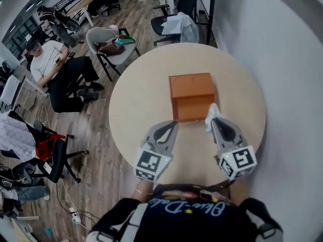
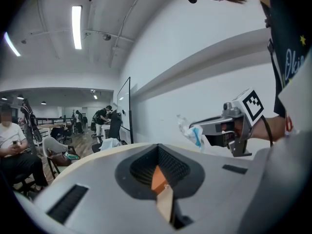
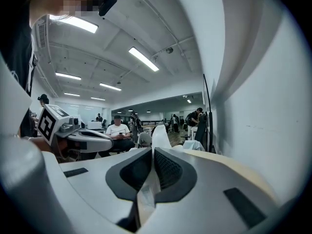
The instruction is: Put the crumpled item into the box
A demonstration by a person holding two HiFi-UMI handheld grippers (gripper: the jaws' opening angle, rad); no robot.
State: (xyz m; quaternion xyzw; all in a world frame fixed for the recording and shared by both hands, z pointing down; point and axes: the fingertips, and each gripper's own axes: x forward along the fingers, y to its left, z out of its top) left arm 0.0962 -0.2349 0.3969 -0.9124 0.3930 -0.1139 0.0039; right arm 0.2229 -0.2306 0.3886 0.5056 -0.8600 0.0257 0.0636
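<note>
An orange box (image 1: pixel 192 96) stands near the middle of the round beige table (image 1: pixel 133 110). My right gripper (image 1: pixel 213 122) is shut on a crumpled white item (image 1: pixel 212 113) with a bit of blue, held at the box's near right corner, just above the table. The right gripper view shows that item (image 3: pixel 161 136) sticking up between the jaws. My left gripper (image 1: pixel 173 126) hovers at the box's near left side, jaws together and holding nothing. In the left gripper view a sliver of the box (image 2: pixel 158 177) shows through the jaw slit, and the crumpled item (image 2: pixel 187 129) hangs from the other gripper.
A white wall runs close along the table's right side. A grey chair (image 1: pixel 108 47) with things on it stands behind the table at the left, and a seated person (image 1: pixel 58 69) is further left. A black office chair (image 1: pixel 50 155) stands at the near left.
</note>
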